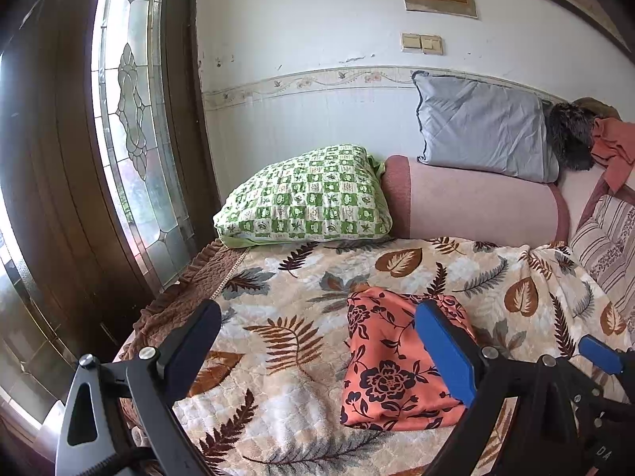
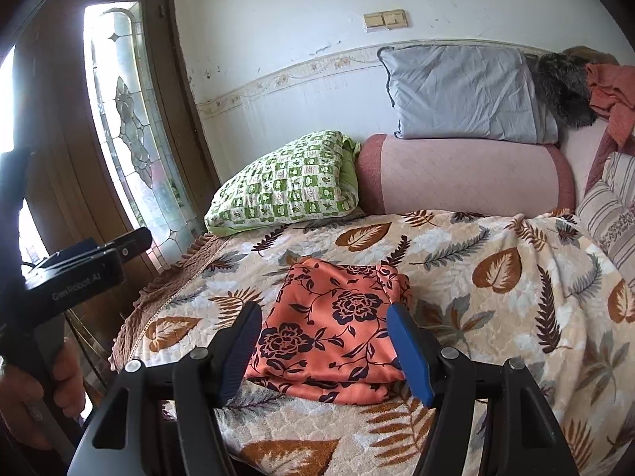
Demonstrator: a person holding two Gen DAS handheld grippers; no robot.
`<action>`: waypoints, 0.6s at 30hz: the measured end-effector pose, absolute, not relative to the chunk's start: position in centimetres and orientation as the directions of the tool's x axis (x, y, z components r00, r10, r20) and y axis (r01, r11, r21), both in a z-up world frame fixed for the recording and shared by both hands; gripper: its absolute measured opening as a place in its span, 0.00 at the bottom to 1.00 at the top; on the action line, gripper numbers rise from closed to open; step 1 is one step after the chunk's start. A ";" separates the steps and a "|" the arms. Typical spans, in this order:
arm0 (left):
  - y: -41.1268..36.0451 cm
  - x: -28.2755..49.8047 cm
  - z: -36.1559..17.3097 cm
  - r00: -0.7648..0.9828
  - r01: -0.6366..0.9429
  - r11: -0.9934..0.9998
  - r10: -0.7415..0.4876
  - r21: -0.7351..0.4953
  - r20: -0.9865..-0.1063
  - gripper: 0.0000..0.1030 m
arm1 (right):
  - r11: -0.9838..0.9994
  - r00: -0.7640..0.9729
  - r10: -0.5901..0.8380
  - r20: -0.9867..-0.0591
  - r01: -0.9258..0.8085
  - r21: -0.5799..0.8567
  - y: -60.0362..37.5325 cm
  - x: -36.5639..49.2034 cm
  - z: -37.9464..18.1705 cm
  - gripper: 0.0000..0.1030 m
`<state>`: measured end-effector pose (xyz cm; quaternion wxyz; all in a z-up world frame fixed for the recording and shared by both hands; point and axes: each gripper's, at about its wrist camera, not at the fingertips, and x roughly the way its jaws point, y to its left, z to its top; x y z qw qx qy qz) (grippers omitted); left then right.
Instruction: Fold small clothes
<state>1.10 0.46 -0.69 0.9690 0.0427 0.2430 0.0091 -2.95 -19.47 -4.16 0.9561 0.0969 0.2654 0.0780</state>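
An orange garment with dark flowers lies folded into a small rectangle on the leaf-patterned blanket. It also shows in the right wrist view. My left gripper is open and empty, held above the blanket, its right finger over the garment's right side. My right gripper is open and empty, its fingers either side of the garment's near half, just above it. A fingertip of the right gripper shows at the right edge of the left wrist view.
A green checked pillow, a pink bolster and a grey pillow lie at the back against the wall. A wooden door with a stained glass pane stands left. A striped cushion is at the right.
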 end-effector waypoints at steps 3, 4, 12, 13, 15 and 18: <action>0.4 1.2 -0.8 0.877 0.009 0.996 0.032 0.084 -0.480 0.95 | 0.967 0.844 0.207 -0.495 -0.101 0.232 -19.5 -2.9 -4.4 0.67; 0.4 1.2 -0.8 0.877 0.009 0.996 0.034 0.086 -0.480 0.95 | 0.967 0.844 0.207 -0.495 -0.099 0.235 -19.4 -2.9 -4.5 0.67; 0.4 1.3 -0.9 0.874 0.018 0.997 0.023 0.079 -0.486 0.95 | 0.968 0.845 0.201 -0.496 -0.094 0.232 -19.1 -2.9 -4.3 0.67; 0.3 1.3 -0.9 0.874 0.018 0.997 0.023 0.079 -0.485 0.95 | 0.968 0.845 0.200 -0.496 -0.094 0.232 -19.0 -2.8 -4.3 0.67; 0.3 1.4 -0.9 0.875 0.016 0.997 0.024 0.080 -0.484 0.95 | 0.968 0.844 0.202 -0.496 -0.095 0.233 -18.9 -2.8 -4.2 0.67; 0.5 1.5 -1.0 0.874 0.020 0.997 0.020 0.077 -0.485 0.95 | 0.968 0.845 0.200 -0.496 -0.094 0.231 -18.7 -2.6 -4.2 0.67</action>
